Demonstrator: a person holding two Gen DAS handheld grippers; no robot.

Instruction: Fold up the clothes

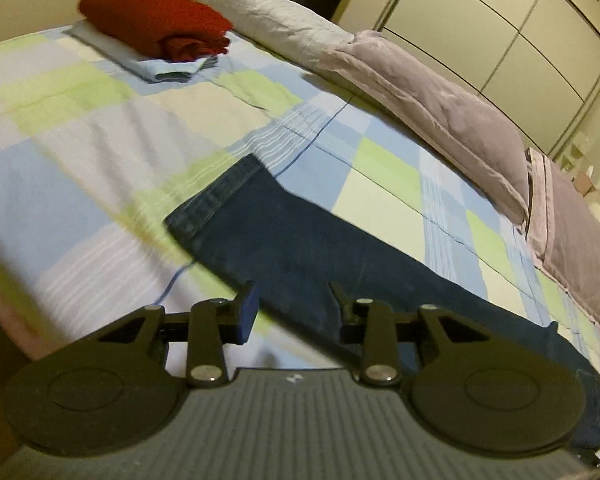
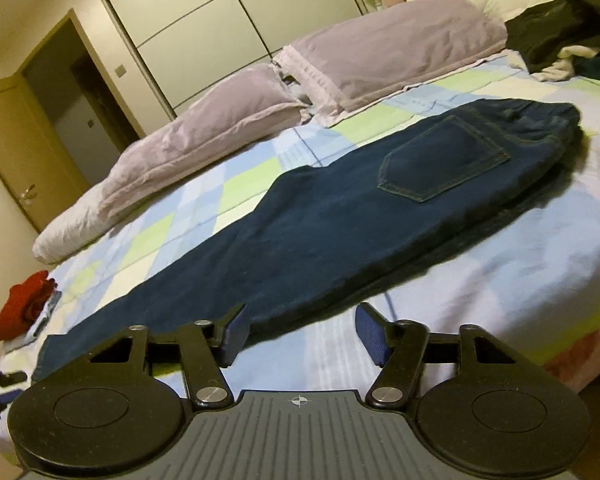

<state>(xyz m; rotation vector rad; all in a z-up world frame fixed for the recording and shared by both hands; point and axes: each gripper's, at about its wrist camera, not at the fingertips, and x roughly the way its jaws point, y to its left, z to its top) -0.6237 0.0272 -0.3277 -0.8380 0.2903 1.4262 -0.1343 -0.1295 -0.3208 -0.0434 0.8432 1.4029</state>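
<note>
The bed, covered in a checked blue, green and white sheet, fills the ground ahead of both tongs. Beyond it, far ahead of both tongs, stands a wall of pale wardrobe doors, with an open doorway at the far left of the right wrist view.

A row of lilac pillows runs along the far edge of the bed, ahead of both tongs, ending in a white pillow.

The jeans lie flat on the sheet, laid out lengthwise. In the right wrist view the waist end and 1 back pocket lie ahead and right of the right tongs; the near edge of the leg lies close in front of them. In the left wrist view the leg hem lies ahead and left of the left tongs, the leg passing just under their right finger.

A heap of dark clothes sits far ahead and right of the right tongs.

A folded red garment rests on a folded pale blue one, far ahead and left of the left tongs.

Both tongs stand open, gripping nothing.
</note>
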